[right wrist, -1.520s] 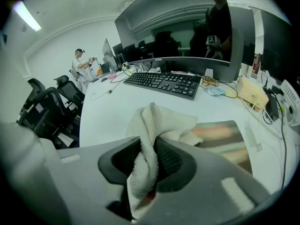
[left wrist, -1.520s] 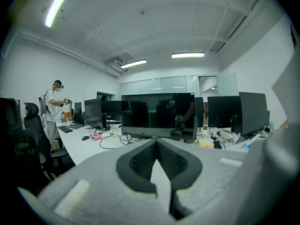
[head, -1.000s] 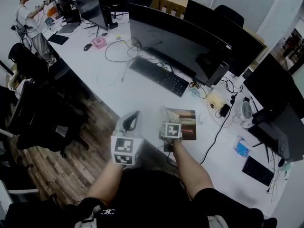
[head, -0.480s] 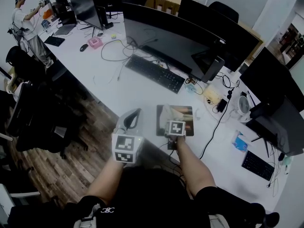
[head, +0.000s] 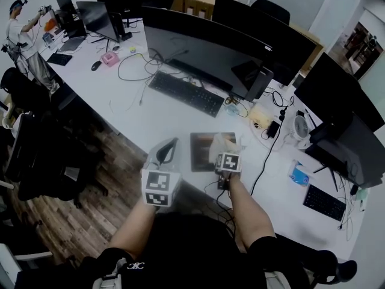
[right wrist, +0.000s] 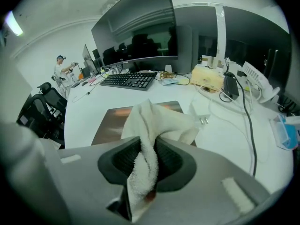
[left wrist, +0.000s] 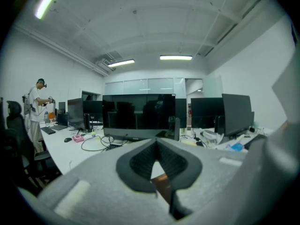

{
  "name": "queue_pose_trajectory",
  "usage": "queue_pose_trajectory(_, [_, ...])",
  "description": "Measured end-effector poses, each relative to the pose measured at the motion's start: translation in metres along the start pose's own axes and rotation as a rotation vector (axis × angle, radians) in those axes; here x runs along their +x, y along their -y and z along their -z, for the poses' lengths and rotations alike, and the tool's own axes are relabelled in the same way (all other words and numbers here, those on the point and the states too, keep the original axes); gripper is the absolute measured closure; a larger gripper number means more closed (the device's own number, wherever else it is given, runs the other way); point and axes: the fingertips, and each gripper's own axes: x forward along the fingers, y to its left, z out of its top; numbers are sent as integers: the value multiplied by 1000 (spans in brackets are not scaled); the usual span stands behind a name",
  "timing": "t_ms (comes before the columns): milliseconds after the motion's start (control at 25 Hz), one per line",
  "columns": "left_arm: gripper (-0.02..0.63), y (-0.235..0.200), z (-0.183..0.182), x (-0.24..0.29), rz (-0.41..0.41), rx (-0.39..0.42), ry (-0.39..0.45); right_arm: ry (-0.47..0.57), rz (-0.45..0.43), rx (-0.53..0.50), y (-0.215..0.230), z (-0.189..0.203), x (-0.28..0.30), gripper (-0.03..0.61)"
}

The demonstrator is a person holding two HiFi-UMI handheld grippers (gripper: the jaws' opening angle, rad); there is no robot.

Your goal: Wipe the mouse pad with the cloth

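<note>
Head view is showing the left claw (head: 165, 152) hovering at the white surface's (head: 150, 116) near edge, its jaws closed together on nothing; just right, the mouse pad (head: 201, 152) is lying flat; the right claw (head: 224, 149) is pinching the cloth (head: 220, 141), which is draping onto the pad's right part.

**Lighting and image quality.** Bright, even office light falls from long white ceiling strip lamps (left wrist: 176, 57). Shadows on the white desk top (head: 168, 122) are faint. The brown rectangular mouse pad (right wrist: 112, 125) carries a pale sheen. The 2 gripper views bend strongly and darken toward their round edges. The grey left gripper (left wrist: 157, 143) is soft where its body is nearest the lens.
</note>
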Motion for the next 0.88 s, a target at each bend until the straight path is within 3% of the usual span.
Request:
queue_pose_trajectory(280, [615,11,-2,10,34,6,1,9,102,36,44,4,-11,494])
queue_pose_trajectory(600, [615,21,-3,20,75,9,5,113,69,46,42,-10,-29,494])
queue_pose_trajectory(880, [615,28,-6,26,104,12,16,277,51,41,35,-43,-70,494])
